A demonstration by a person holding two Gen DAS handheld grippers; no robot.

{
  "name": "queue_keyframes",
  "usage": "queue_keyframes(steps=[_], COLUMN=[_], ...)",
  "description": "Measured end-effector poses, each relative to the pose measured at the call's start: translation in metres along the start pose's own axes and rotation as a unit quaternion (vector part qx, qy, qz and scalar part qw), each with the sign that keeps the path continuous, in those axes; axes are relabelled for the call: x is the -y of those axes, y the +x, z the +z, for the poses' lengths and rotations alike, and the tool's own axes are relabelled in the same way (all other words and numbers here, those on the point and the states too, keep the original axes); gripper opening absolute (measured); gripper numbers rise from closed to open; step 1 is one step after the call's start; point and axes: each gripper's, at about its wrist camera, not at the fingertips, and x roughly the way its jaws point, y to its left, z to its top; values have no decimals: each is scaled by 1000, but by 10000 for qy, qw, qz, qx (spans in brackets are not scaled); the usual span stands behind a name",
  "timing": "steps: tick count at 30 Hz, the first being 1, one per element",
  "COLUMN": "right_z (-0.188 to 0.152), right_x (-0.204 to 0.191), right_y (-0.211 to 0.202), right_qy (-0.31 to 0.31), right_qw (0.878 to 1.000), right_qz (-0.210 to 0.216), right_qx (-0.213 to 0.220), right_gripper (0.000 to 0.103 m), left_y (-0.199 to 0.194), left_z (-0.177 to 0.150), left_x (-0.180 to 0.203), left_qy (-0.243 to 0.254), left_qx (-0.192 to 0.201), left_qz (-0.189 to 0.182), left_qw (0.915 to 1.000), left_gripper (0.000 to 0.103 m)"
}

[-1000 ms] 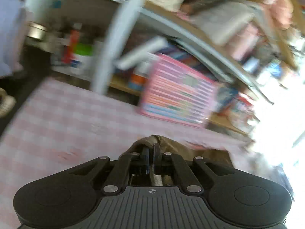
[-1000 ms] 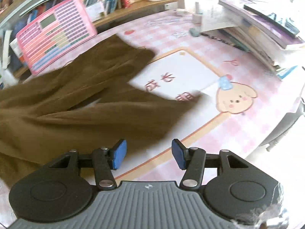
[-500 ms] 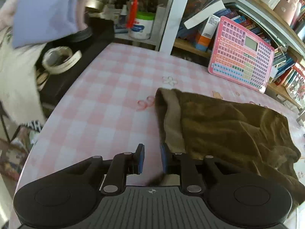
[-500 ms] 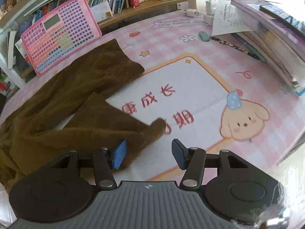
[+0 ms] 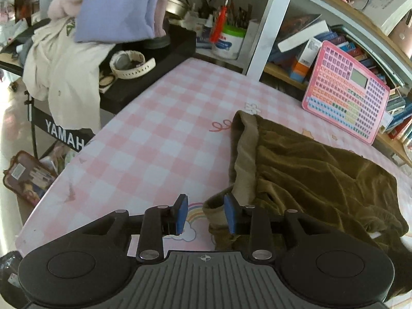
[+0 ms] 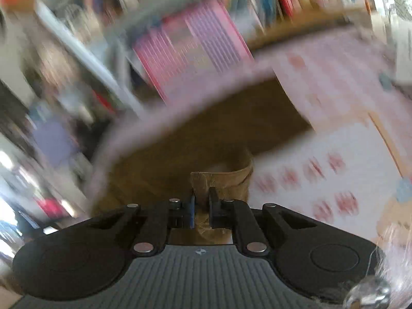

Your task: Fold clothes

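A brown velvet garment (image 5: 309, 170) lies crumpled on the pink checked table (image 5: 154, 149), its lighter waistband at the left. My left gripper (image 5: 204, 213) is open just above the table, with a corner of the garment by its right finger. In the blurred right wrist view, my right gripper (image 6: 201, 207) is shut on a cuff of the same brown garment (image 6: 224, 180), and the cloth trails away behind it.
A pink keypad toy (image 5: 347, 90) leans against the bookshelf at the back. A black stand (image 5: 159, 59) with a watch, jars and piled clothes (image 5: 64, 72) borders the table's left edge. A cartoon mat (image 6: 347, 167) lies to the right.
My left gripper has opened wider and let go of the garment's waistband. My right gripper has closed on a cuff of the garment and is moving fast.
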Motion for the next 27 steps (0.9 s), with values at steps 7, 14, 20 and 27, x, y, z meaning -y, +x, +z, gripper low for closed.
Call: queue_keyframes(steps=[7,14,20,27], right_z=[67,40,-6,-38], right_x=[3,51,87,76], right_y=[7,8,9,34], right_qy=[102,152,663,616], right_qw=[9843,9824,9800,9840], right_qz=[-1209,-1687,-1857,-1648], right_qx=[1285,788,281,-288], right_gripper=[59,59,58,55], left_y=[-6,-8,-3,2], left_z=[-13,-27,-32,-37], left_x=[22,19,14,4], left_qy=[50,-136,-235,-648], left_qx=[7,-68,-227,-361], left_qz=[-132,-81,23,-194], left_qw=[9999,9999,9995,9971], left_gripper=[32,32,32,32])
